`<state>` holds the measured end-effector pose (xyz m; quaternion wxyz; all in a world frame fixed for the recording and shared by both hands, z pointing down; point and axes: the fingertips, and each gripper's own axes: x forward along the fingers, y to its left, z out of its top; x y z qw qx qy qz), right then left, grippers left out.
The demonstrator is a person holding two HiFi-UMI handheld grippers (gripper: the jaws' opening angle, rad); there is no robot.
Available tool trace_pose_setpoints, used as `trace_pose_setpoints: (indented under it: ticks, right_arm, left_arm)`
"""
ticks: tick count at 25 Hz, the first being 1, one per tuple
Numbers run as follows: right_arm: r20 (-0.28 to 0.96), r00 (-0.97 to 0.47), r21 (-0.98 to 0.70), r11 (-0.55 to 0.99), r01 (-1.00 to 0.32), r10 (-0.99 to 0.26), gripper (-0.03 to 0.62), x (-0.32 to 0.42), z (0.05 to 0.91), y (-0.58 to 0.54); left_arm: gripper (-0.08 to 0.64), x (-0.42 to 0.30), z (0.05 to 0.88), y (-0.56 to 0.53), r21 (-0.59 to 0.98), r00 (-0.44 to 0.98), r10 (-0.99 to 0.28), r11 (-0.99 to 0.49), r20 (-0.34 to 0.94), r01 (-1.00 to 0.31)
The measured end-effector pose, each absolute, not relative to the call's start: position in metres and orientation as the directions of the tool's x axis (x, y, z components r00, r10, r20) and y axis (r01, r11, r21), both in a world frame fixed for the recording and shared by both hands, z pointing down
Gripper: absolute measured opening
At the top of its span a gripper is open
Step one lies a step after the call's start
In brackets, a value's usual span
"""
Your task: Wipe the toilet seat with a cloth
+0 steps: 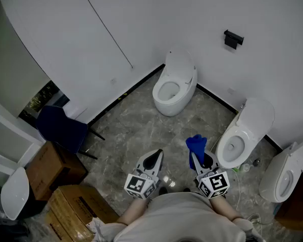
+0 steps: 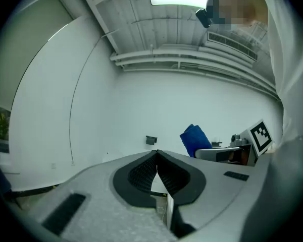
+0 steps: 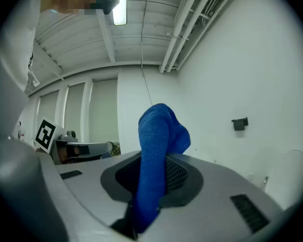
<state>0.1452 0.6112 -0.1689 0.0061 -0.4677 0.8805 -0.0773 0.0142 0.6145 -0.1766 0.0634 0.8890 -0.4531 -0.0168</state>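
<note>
**A:** Where's the toilet seat (image 1: 233, 146)?

**B:** On the nearest toilet (image 1: 255, 116), at about 2 o'clock from the right hand-held gripper (image 1: 198, 160) and close by. Its long axis runs from 7 to 1 o'clock. The right hand is plainly the nearer one.

**A:** And the cloth?

**B:** The blue cloth (image 1: 196, 144) is pinched in that gripper's jaws, sticking up and not touching the seat. The left hand-held gripper (image 1: 152, 158) hangs at 9 o'clock, jaws pressed together on nothing. Both are held low before the person's body.
</note>
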Motion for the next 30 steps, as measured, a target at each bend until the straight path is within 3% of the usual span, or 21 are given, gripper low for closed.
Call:
trace_pose_setpoints:
  ticks: [14,30]
  right_arm:
    - [0.046,-0.558,-0.158,0.545,-0.823,-0.829,0.063,0.156,-0.165,0.614]
    - [0.037,-0.576,-0.163,0.563,-0.810,-0.817,0.063,0.199,-0.161,0.612]
  left_arm:
    - [0.008,0.032,-0.173,0.622,0.106,0.622,-0.783,-0.617,0.013,-0.780]
    - [0.008,0.066,-0.173,0.617,0.092,0.566,-0.824,-0.563,0.016,-0.822]
